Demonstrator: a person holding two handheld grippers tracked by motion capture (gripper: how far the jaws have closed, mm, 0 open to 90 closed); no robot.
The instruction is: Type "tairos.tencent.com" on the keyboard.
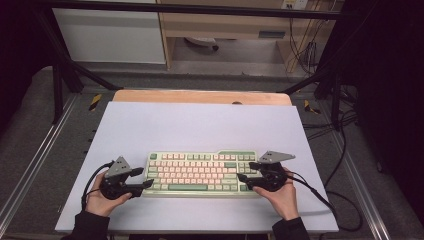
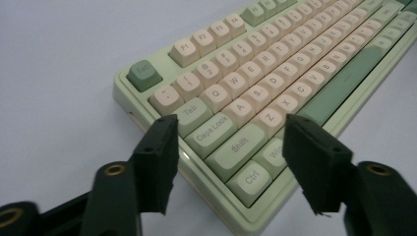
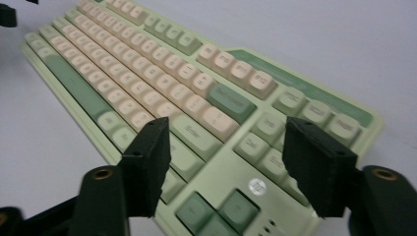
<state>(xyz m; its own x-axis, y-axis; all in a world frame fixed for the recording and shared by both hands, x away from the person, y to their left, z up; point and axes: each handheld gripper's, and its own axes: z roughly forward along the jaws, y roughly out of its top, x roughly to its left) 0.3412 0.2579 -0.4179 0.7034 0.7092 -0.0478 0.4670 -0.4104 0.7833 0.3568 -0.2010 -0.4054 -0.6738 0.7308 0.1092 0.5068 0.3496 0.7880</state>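
Keyboard (image 1: 200,173), pale green plastic with cream keycaps, lies on the white worktop (image 1: 200,125), long axis 9 to 3 o'clock; left gripper (image 1: 141,178) and right gripper (image 1: 245,171) flank its ends, both spread.

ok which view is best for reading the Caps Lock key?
Left gripper view: the Caps Lock key sits between the open jaws, legend readable. High view shows the whole keyboard, legends too small. Right gripper view shows the keyboard's other end.

A pale sheet (image 1: 200,125) covers the wooden table (image 1: 200,96) (its far edge bare); cables (image 1: 345,150) trail right.
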